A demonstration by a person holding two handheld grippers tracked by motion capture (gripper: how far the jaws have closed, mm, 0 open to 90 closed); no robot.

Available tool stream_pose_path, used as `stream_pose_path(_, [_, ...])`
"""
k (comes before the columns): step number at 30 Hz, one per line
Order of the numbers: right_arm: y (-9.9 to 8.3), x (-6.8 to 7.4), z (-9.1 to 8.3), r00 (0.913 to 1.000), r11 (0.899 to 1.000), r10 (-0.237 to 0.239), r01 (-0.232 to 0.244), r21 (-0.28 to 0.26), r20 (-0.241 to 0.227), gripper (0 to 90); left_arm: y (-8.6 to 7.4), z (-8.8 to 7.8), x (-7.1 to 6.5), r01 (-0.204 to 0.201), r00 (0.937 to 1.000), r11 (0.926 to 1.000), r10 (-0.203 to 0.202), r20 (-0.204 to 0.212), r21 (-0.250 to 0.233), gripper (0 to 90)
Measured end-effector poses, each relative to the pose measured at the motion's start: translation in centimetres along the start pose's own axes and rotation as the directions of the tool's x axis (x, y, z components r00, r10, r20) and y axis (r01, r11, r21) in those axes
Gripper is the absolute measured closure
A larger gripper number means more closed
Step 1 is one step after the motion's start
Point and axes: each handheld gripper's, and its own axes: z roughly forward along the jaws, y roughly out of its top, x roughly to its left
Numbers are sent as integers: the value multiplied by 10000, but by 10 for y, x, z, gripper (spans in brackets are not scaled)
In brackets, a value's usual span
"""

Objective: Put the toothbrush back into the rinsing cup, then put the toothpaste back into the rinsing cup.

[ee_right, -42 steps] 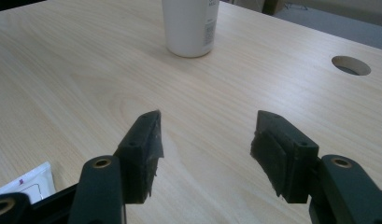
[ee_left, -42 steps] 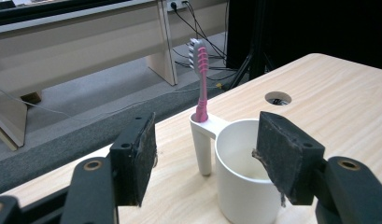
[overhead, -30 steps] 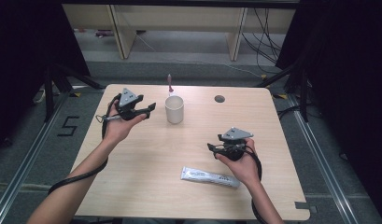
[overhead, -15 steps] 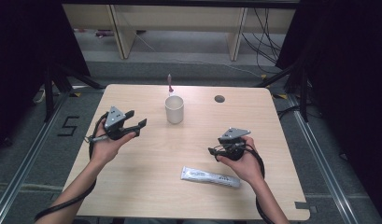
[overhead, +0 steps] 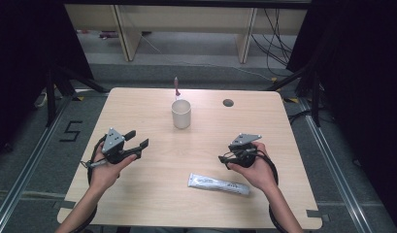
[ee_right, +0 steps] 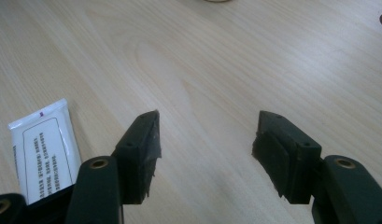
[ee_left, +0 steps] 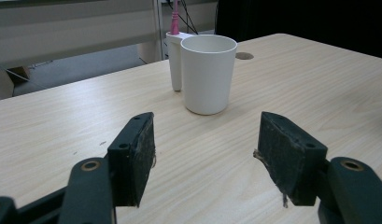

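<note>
Cup: we see the white cup (overhead: 181, 113) upright at the far middle of the table (overhead: 152, 204), empty as far as the left gripper view lets us look in, with nothing touching it.
Toothbrush holder: just behind the cup, touching or nearly so, stands a small white holder (ee_left: 174, 60) with a pink toothbrush (ee_left: 173, 17) rising from it.
Left gripper: our left gripper (overhead: 137, 140) now hangs low over the near-left part of the table, well apart from the cup; a second ago it was right beside the cup, so it has drawn back toward us and dropped. Its jaws stand wide with only bare wood between them, and they point back at the cup.
Right gripper: our right gripper (overhead: 226, 159) has kept its place at the near right, jaws wide and empty.
Toothpaste tube: the white tube (overhead: 218, 183) lies flat just nearer than the right gripper, not held.
Cable hole: a round hole (overhead: 228, 103) sits in the far right of the table.
What the change means: we judge the cup is set down and released, and the tube looks like the next thing to pick up.
</note>
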Motion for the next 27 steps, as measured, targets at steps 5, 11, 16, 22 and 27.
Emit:
stream_pose_path(5, [1,0,-2,9999,9999,-75,76,-89,111,409,3,-1,-4,-120,9999,9999,119,80,63,365])
stream_pose_path(11, [1,-2,-1,9999,9998,-172,172,-90,-13,410,6,4,-10,-190,9994,9998,188,305,67,365])
stream_pose_path(16, [-1,-2,-2,9999,9999,-32,34,166,-163,410,4,5,-14,-120,9993,9999,122,353,-51,360])
stream_pose_path(22, [1,-7,-2,9979,9982,-542,550,221,-356,415,1,5,-14,12,9995,10000,-9,329,-98,351])
stream_pose_path(27, [3,-3,-4,9935,9907,-852,925,1002,-749,420,0,4,-18,145,9991,9996,-135,397,-234,348])
